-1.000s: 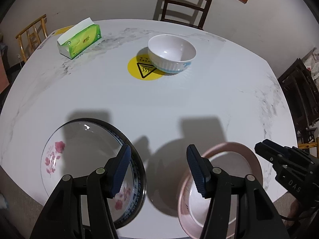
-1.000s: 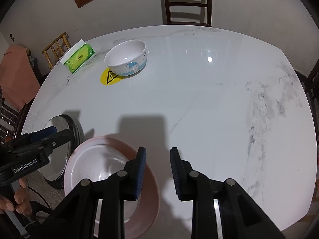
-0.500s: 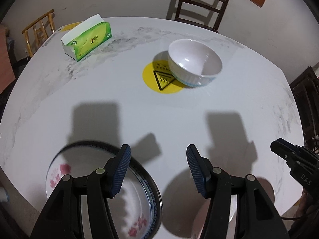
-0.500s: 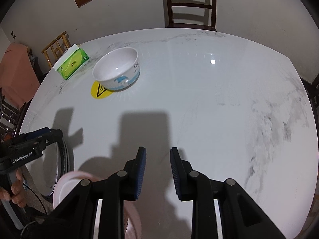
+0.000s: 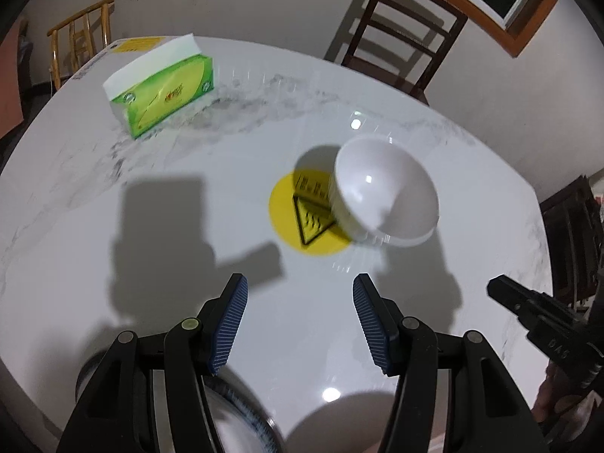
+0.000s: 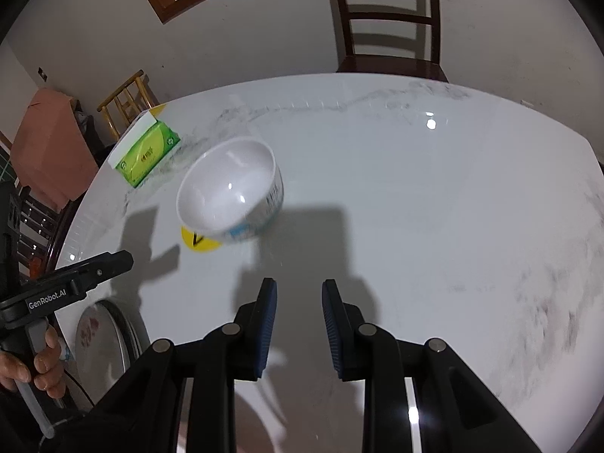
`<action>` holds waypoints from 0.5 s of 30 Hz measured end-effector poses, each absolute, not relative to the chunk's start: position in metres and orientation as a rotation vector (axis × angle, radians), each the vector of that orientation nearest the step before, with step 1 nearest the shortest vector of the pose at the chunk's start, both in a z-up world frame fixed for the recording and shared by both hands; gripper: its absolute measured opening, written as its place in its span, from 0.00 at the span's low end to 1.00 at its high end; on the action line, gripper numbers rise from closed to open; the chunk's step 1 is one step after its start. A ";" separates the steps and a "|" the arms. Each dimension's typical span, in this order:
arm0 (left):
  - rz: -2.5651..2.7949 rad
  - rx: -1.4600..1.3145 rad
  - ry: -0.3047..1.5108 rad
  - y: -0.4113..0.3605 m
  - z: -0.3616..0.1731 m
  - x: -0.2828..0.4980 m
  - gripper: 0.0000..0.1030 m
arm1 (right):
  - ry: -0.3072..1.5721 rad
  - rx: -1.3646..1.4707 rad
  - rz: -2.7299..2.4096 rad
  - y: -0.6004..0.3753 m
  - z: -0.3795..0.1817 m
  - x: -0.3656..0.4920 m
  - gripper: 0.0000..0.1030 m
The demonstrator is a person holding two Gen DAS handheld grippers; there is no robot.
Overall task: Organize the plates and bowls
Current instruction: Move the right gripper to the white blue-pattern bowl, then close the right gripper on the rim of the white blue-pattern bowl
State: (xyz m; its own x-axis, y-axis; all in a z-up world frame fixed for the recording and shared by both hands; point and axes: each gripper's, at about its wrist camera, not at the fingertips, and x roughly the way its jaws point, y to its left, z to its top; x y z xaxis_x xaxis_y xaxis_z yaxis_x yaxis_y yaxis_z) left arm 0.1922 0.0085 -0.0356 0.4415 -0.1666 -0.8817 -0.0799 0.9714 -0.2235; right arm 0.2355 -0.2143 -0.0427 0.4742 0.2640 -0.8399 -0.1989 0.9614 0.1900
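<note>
A white bowl (image 5: 385,196) (image 6: 230,196) stands on the marble table (image 5: 188,226), partly over a yellow warning sticker (image 5: 302,219). My left gripper (image 5: 299,283) hovers just short of the sticker, open, with only bare table between its blue pads. My right gripper (image 6: 299,285) hangs to the right of the bowl and nearer than it. Its pads stand a narrow gap apart with nothing between them. A floral plate with a dark rim (image 5: 241,415) (image 6: 98,336) lies at the near table edge, mostly hidden under the left gripper's fingers.
A green tissue box (image 5: 166,90) (image 6: 147,154) sits at the far left of the table. A dark wooden chair (image 6: 389,26) stands behind the far edge and a yellow chair (image 5: 81,41) to the left. A hand (image 6: 34,370) grips the left tool's handle.
Both grippers have moved forward over the table toward the bowl. The floral plate and the pink plate have slid back under the fingers, and the pink plate is out of sight. Neither jaw gap changed.
</note>
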 end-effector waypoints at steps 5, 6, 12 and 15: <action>-0.055 -0.266 1.113 0.007 -0.036 0.222 0.52 | 1.046 0.076 0.304 -0.201 -0.041 0.262 0.25; -0.059 -0.271 1.115 0.005 -0.037 0.228 0.52 | 1.044 0.075 0.308 -0.198 -0.040 0.267 0.25; -0.072 -0.288 1.129 0.000 -0.045 0.253 0.51 | 1.055 0.093 0.319 -0.185 -0.042 0.297 0.25; -0.085 -0.293 1.148 -0.004 -0.052 0.264 0.51 | 1.074 0.089 0.307 -0.179 -0.049 0.311 0.25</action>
State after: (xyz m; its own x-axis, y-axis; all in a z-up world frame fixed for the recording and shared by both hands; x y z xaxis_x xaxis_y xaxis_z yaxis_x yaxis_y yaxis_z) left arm 0.2638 -0.0040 -0.0517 0.4114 -0.2155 -0.8856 -0.0834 0.9587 -0.2720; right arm 0.3109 -0.1795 -0.0486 0.4385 0.2895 -0.8508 -0.2038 0.9541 0.2196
